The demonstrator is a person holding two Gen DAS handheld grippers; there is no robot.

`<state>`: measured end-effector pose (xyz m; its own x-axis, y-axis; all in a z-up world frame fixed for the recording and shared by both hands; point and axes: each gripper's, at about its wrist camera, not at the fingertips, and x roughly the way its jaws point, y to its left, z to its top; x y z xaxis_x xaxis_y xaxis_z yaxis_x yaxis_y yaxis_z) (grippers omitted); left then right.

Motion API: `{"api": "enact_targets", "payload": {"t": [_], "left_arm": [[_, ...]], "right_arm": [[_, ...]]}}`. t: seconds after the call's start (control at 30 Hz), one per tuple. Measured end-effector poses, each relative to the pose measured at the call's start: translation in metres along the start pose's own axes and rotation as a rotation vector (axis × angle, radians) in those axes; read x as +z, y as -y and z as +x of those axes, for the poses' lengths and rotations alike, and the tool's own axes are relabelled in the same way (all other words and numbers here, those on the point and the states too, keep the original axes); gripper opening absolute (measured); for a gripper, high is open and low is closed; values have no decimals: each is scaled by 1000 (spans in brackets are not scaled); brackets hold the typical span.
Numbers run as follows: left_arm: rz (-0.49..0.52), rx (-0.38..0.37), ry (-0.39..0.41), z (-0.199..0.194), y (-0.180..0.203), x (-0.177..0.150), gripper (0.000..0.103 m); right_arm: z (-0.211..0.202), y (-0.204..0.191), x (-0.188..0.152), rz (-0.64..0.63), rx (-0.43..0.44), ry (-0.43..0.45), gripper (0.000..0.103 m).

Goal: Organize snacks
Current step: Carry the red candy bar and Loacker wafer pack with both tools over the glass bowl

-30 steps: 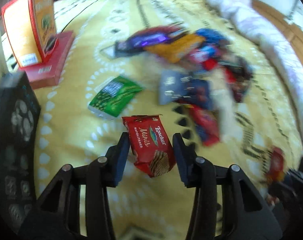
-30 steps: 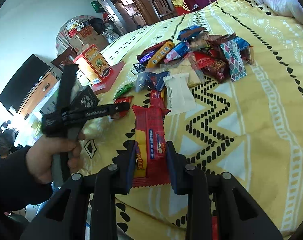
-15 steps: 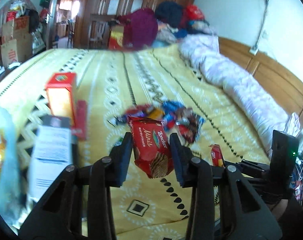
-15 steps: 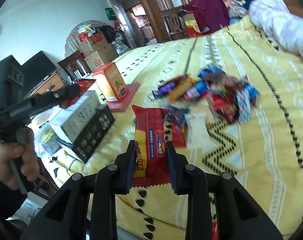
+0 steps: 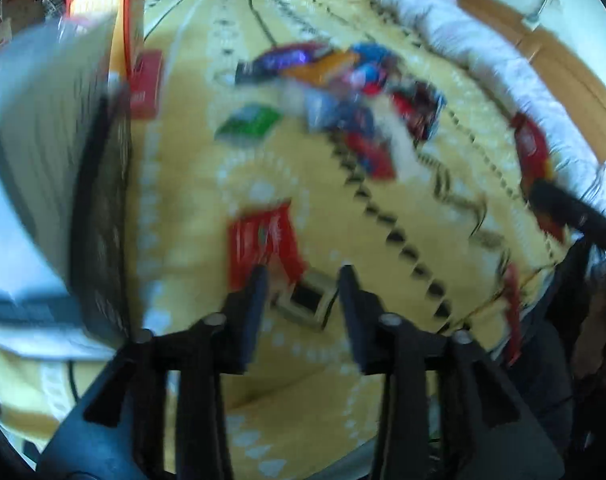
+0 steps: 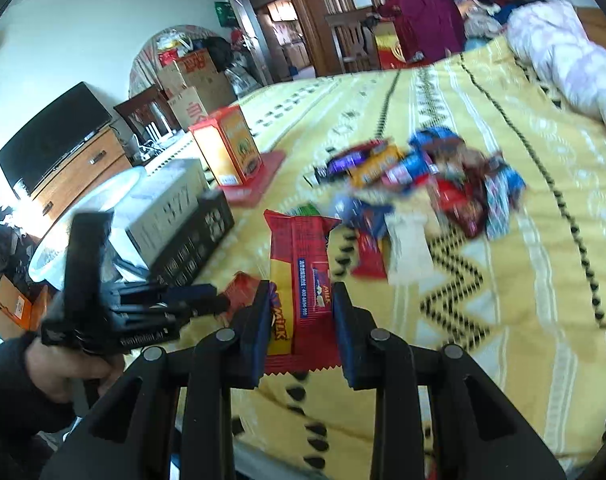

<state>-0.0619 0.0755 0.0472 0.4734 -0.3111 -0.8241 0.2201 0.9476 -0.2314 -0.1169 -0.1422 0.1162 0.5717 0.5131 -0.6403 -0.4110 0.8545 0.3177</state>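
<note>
Left side: the left tool (image 5: pixel 301 284) is seen with its jaws apart and nothing between them. A red wafer pack (image 5: pixel 263 244) lies flat on the yellow bedspread (image 5: pixel 191 184), just ahead of the tool and offset toward its left jaw, whose tip overlaps the pack's near edge; contact cannot be told because of blur. The pack's long axis is judged to run roughly along the tool's line of sight, tilted slightly. Stacked boxes (image 5: pixel 51 152) stand close on the left.

Middle: a loose heap of snacks (image 6: pixel 419 176) and a green packet (image 5: pixel 249 122) lie farther up the bed, well apart from both tools.

Right side: the right tool (image 6: pixel 302 312) is clamped on a long red-and-yellow wafer bar (image 6: pixel 301 276), held above the bedspread with its long axis pointing away from the tool.

Judgement: the wafer pack is nearer the left tool. Any placing of the bar beside it turns on the bar lying to the pack's right, with the two long axes roughly parallel.
</note>
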Motion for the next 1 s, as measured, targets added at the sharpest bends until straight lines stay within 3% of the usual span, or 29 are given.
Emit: {"api": "enact_targets", "payload": {"t": [0.1,0.27,0.4,0.5,0.57,0.73,0.87,1.0], "left_arm": [[-5,41,58,-4,0,0,61],[8,95,80,9,7,9,71],[-12,161,87,23,3,13,71],[-25,197,29,36,-3,13,67],[11,216,14,42,-1,10,46],[24,158,5,28,9,15,42],[67,80,140,-28,36,35,42],[70,71,298,-97,38,55,42]], "right_arm": [[0,13,-8,32,4,-10,32],[7,26,-12,56,25,-10,32],[12,32,-18,67,37,-17,32],[12,41,-22,83,37,-19,33],[12,46,-23,96,34,-18,33],[10,51,-21,106,25,-9,32],[1,42,-7,79,16,27,32],[-12,23,19,25,16,76,32]]}}
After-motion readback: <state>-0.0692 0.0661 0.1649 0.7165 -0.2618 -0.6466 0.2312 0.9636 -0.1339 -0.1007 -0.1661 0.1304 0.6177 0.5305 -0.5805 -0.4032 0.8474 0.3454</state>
